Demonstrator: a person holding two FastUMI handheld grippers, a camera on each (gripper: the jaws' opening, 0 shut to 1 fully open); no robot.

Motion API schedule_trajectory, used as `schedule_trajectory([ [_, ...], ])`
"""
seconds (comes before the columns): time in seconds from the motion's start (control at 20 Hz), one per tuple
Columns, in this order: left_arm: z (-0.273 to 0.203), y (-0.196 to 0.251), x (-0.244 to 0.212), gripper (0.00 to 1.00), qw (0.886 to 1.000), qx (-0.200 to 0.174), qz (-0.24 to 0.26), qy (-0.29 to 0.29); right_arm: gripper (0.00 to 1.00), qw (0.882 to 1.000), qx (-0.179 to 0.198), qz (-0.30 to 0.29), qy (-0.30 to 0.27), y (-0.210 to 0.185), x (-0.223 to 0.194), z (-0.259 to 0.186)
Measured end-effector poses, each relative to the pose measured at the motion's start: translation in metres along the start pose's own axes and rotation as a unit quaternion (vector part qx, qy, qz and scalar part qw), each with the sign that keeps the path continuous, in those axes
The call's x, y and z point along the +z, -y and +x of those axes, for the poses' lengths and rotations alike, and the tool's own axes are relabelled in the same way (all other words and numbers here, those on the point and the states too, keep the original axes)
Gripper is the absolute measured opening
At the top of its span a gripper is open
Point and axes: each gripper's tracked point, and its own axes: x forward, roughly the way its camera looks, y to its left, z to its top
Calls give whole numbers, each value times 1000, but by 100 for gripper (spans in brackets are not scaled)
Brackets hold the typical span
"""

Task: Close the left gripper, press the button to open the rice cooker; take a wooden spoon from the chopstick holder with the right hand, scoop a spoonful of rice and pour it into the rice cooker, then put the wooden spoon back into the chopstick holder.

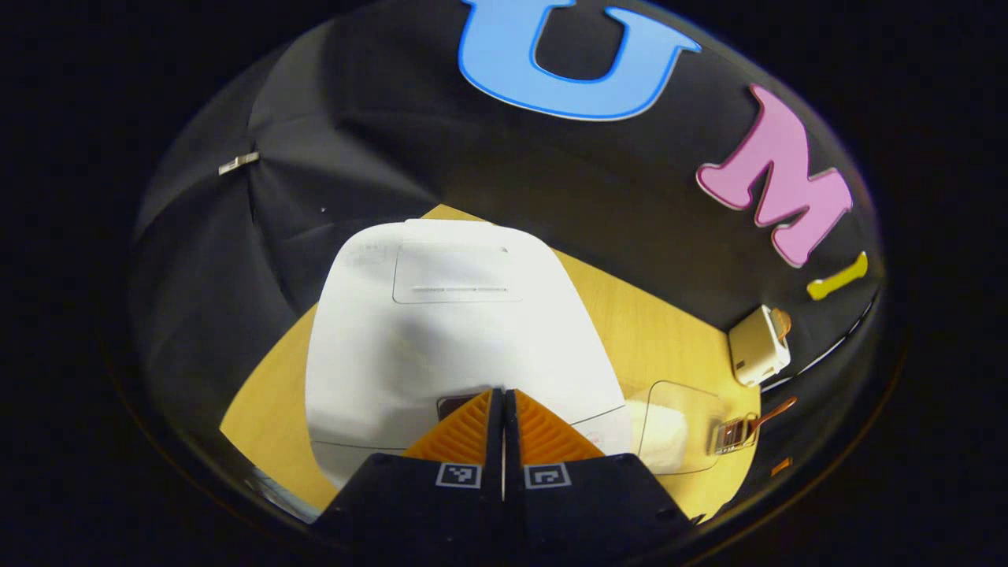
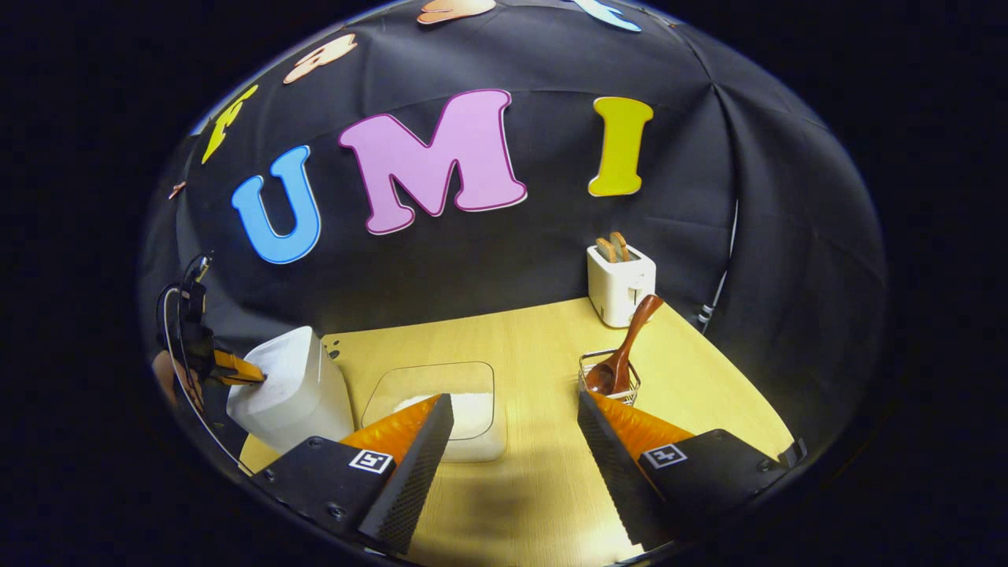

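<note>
Rice cooker [image 1: 441, 331] sits at the table's left, lid down, its button [image 1: 455, 405] a dark patch on the near front edge; left gripper [image 1: 503, 402] has its fingers pressed together, holding nothing, tips right at the button, contact itself not resolvable; seen from the right gripper view, the same gripper [image 2: 256, 376] meets the cooker's side-top; right gripper [image 2: 516, 409] spread wide and empty, hovering low over the table [image 2: 535, 339]; clear tray of rice [image 2: 465, 413] just beside the cooker; wooden spoon [image 2: 622, 354] stands bowl-down in the wire chopstick holder [image 2: 610, 382], toaster [image 2: 620, 283] behind it. Risks, as judged: tips sliding off the small button if the push is off-centre; cooker skating on the smooth table under sideways force; lid staying latched.
</note>
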Motion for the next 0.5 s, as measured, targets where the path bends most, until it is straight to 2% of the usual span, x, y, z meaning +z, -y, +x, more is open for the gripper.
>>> schedule_trajectory([
  [0.15, -23, 5, 29, 6, 996, 1, 24, 82, 99, 1000, 3, -11, 14, -2, 9, -7],
  [0.35, -73, 20, 94, 6, 975, 20, 83, 204, 99, 1000, -15, -6, 20, 9, 14, -9],
  [0.4, -83, 26, 104, 6, 971, 15, 86, 224, 99, 999, -22, -3, 25, 14, 19, -9],
  [0.5, -99, 38, 107, 5, 969, -5, 74, 236, 99, 999, -36, 2, 37, 24, 27, -7],
])
